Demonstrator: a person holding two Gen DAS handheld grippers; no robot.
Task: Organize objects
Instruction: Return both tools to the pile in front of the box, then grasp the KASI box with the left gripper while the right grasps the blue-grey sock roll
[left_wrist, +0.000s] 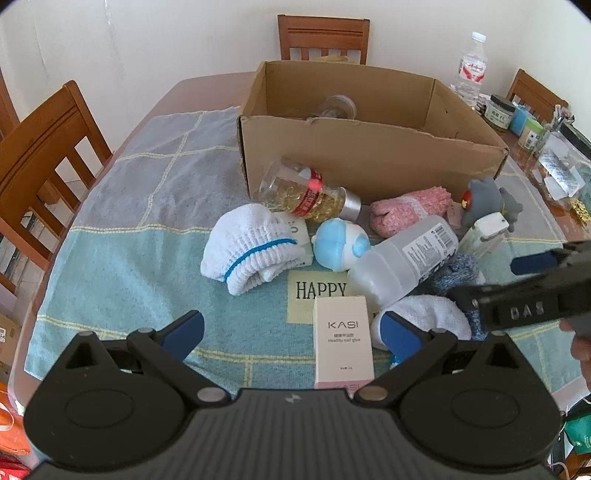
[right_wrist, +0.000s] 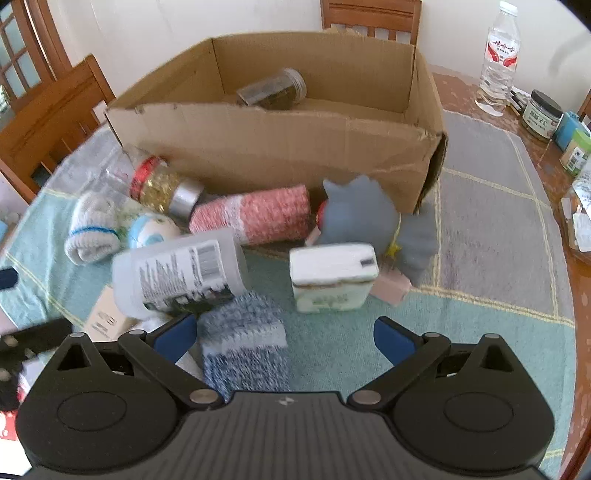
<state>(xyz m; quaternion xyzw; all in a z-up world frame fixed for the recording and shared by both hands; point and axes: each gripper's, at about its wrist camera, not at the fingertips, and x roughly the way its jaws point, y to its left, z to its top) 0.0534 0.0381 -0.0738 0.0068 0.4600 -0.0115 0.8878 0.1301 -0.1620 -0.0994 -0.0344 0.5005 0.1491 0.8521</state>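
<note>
A pile of small things is lying on the cloth (left_wrist: 122, 240) in front of the box (left_wrist: 369, 155). The KASI carton (left_wrist: 342, 343) is standing upright nearest the left gripper (left_wrist: 291, 334), whose fingers are spread wide on either side of it without touching it. Behind the carton a clear bottle (left_wrist: 402, 262) is lying on its side, its base resting over a blue sock (right_wrist: 243, 339). To the left a white sock (left_wrist: 251, 247) with a blue stripe is sitting rolled up, with a blue-and-white toy (left_wrist: 340, 245) just beside it. A capsule jar (left_wrist: 310, 195) is leaning against the box's front wall, and a pink sock (left_wrist: 410, 210) is lying to its right, also close to the box. A grey plush (right_wrist: 362, 218) is sitting by the box's right front corner, with a white carton (right_wrist: 332, 277) just in front of it.

The right gripper (right_wrist: 284, 334) is hovering low over the blue sock, its fingers wide apart; the sock is lying between them, nearer the left finger, and nothing is being held. The right-wrist view is blurred.

Inside the box a dark jar (right_wrist: 273, 90) is lying on its side. A water bottle (right_wrist: 498, 55) is standing on the bare table (right_wrist: 458, 92) to the right, near some tins (right_wrist: 541, 114). Wooden chairs (left_wrist: 48, 147) are standing around the table
</note>
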